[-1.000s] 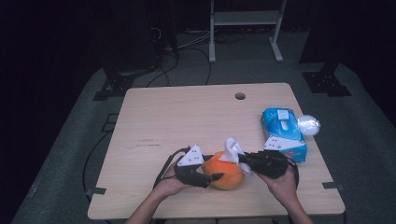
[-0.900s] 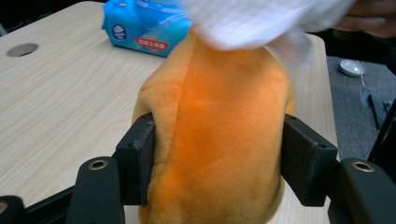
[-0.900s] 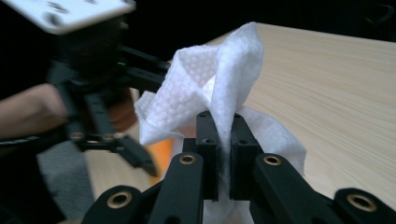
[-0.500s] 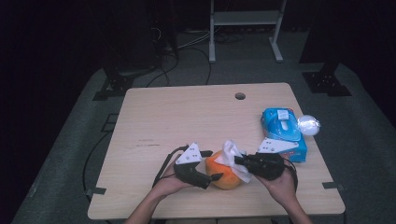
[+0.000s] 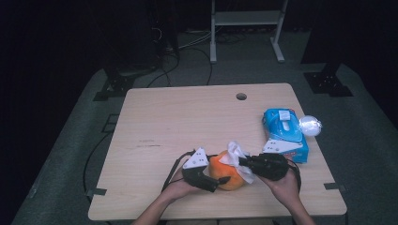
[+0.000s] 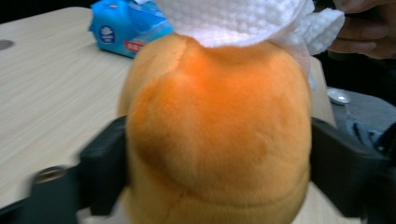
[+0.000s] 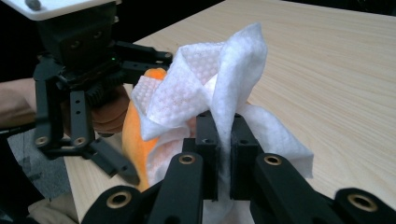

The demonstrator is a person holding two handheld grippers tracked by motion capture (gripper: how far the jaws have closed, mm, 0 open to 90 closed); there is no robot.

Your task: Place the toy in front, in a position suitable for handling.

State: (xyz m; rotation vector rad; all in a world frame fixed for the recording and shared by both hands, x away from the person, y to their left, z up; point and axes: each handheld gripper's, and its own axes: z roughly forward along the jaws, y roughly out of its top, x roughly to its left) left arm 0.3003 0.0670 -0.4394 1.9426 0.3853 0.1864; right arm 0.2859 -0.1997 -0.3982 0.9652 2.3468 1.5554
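Right hand-held gripper (image 7: 224, 140): jaws pinched tight on a fold of the white wipe (image 7: 219, 79), which is draped over the top of the orange plush toy (image 6: 217, 130). Left hand-held gripper (image 5: 213, 180): jaws have just been closing, now flanking the toy on both sides and touching it in the left gripper view, so it braces the toy; how firmly they press, cannot tell. Toy sits on the counter (image 5: 178, 122) near the front edge, between both hands.

Step in hand looks like wiping the toy with the wipe. To do it well: keep the left grip snug enough that the soft body doesn't roll, but not crushing it. Drag the wipe across the fur with the flat of the cloth, not the jaw tips, so the plastic doesn't snag the plush. Keep the pinch deep in the fold, or the wipe may slip free under friction. Short strokes toward the braced side.

Blue wipe pack (image 5: 284, 133) lies well apart at the right, with a clear round lid-like piece (image 5: 309, 125) just beside it.
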